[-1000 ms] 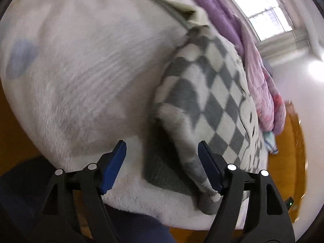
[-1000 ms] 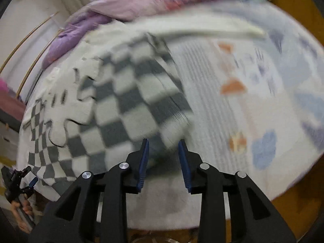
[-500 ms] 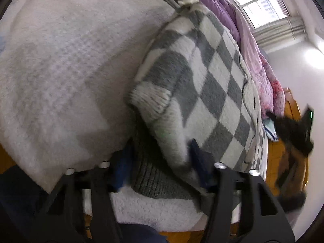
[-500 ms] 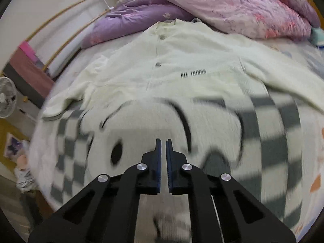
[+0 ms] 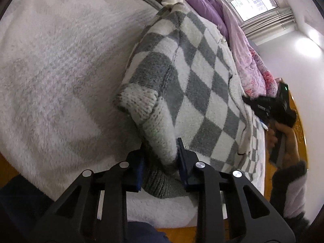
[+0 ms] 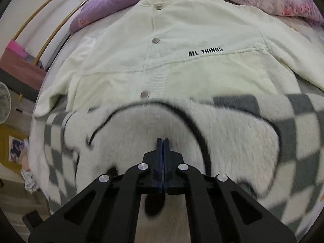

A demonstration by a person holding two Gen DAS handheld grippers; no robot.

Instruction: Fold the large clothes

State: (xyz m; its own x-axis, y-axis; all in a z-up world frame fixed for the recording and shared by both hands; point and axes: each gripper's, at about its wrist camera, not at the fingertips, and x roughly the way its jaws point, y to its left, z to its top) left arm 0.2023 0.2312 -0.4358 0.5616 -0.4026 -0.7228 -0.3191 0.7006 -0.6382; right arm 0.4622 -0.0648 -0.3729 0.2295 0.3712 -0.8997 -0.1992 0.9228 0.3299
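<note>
A grey-and-white checked sweater (image 5: 202,81) lies on the bed, a folded knitted corner bulging toward me. My left gripper (image 5: 160,154) has that corner between its blue pads, which touch the knit on both sides while the jaws are still closing. In the right wrist view the sweater (image 6: 232,141) shows a white fluffy figure with black outlines. My right gripper (image 6: 163,141) hovers over that figure, shut with nothing between its pads. A cream snap-button jacket (image 6: 182,40) printed "ALL THINGS" lies flat beyond the sweater.
A white fleece blanket (image 5: 60,81) covers the bed under the clothes. A purple-pink quilt (image 6: 113,6) is heaped along the far side by the window. A hand (image 5: 283,133) holds the other gripper at the right. A fan (image 6: 4,101) stands at the left by the floor.
The left jaws have closed in around the sweater's knitted corner. The right gripper has swung from the sweater's edge to over its white figure and has shut.
</note>
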